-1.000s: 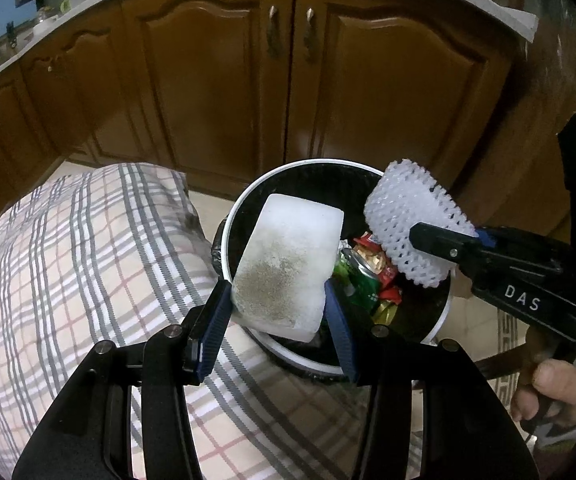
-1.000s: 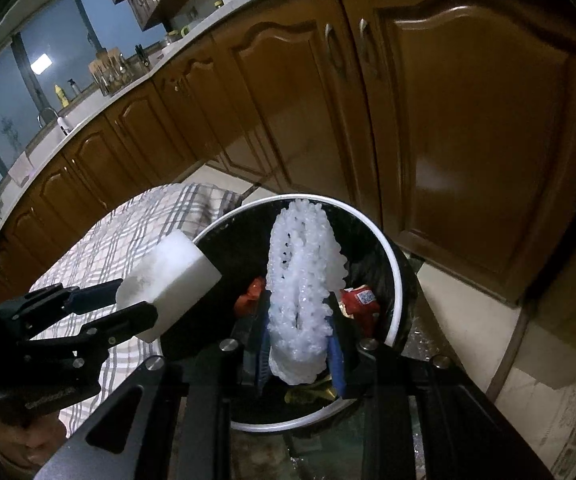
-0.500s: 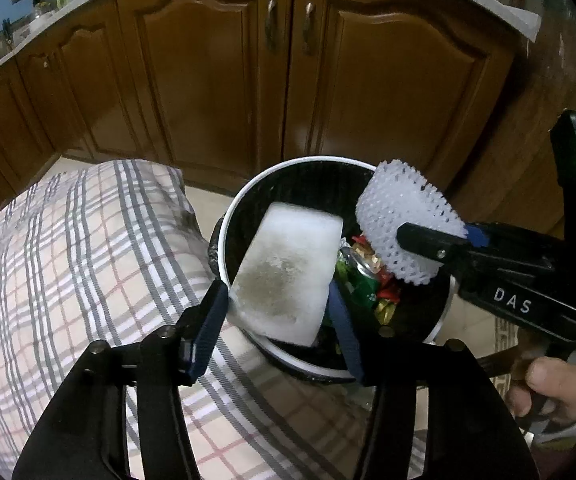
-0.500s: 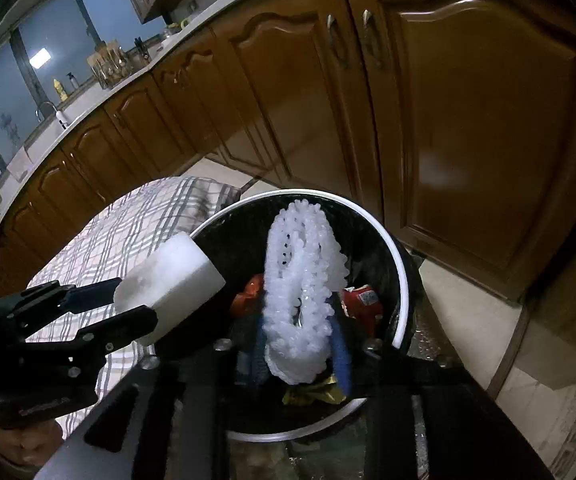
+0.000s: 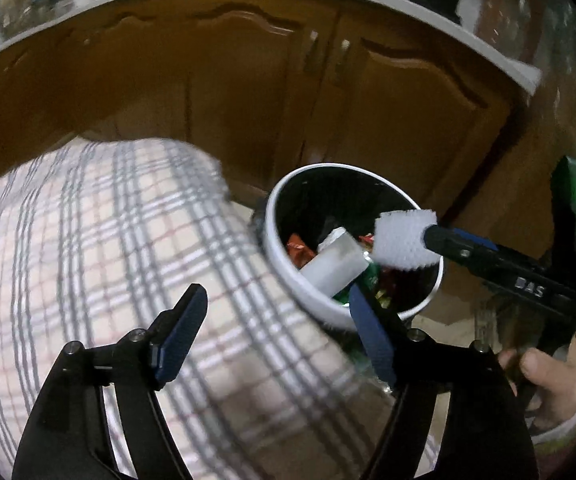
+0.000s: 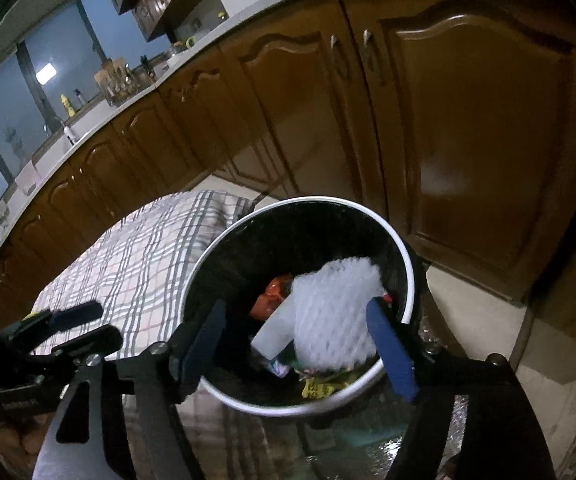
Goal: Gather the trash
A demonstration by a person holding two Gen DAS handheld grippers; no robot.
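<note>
A round bin with a white rim (image 5: 288,276) (image 6: 203,264) stands beside the checked table and holds coloured wrappers. The white foam block (image 5: 334,264) (image 6: 273,334) lies inside it. My left gripper (image 5: 275,336) is open and empty above the table edge, left of the bin. My right gripper (image 6: 296,336) is open over the bin. The white foam net (image 6: 334,316) (image 5: 402,240) is blurred between its spread fingers, over the trash; whether it still touches a finger I cannot tell.
A checked tablecloth (image 5: 99,248) (image 6: 139,248) covers the table left of the bin. Brown cabinet doors (image 5: 388,112) (image 6: 468,128) stand close behind the bin. Tiled floor (image 6: 476,320) lies to the right.
Both grippers have opened. The foam block has dropped from my left gripper into the bin, and that gripper has pulled back left. The foam net has come loose from my right gripper's grip.
</note>
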